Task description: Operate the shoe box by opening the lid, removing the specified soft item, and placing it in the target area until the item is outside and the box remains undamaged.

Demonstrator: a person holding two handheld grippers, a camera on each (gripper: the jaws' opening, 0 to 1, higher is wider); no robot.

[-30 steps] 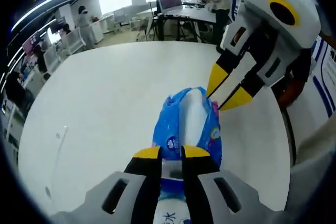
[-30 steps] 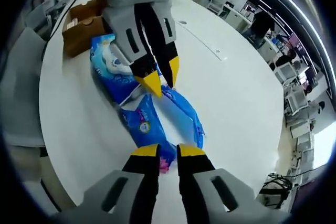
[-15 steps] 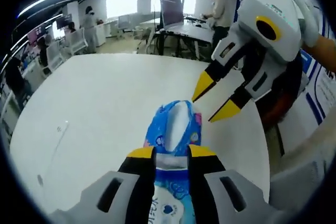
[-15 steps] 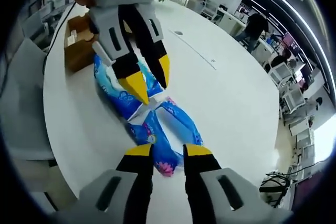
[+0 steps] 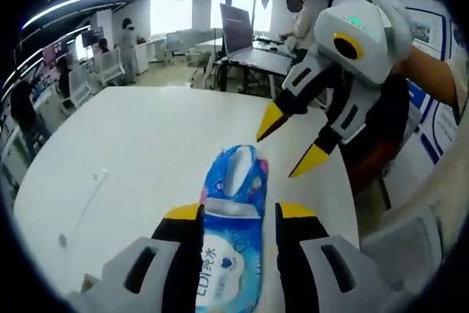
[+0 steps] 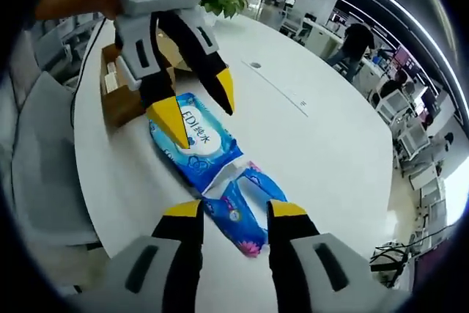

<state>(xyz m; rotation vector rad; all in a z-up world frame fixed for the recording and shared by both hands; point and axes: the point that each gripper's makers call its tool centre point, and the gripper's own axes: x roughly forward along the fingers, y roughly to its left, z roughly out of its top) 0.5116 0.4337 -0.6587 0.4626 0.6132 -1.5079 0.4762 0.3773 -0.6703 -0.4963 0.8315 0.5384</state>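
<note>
- Two hand-held grippers hover over one blue wet-wipes pack [image 5: 233, 214] lying flat on the white table [image 5: 132, 144].
- Left hand-held gripper [image 5: 240, 212]: jaws spread, straddling the pack, not clamping.
- Right hand-held gripper [image 6: 233, 209]: jaws parted, holding nothing.
- Right gripper view adds the brown shoe box [image 6: 121, 93], open behind the pack.

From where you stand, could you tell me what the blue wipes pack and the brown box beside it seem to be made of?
The blue printed wipes pack looks like thin, glossy plastic film: it creases and catches the light, and its torn-open end lies limp on the white table. The brown open box looks like matte, uncoated cardboard, with plain brown flaps. Neither can be confirmed by look alone.
</note>
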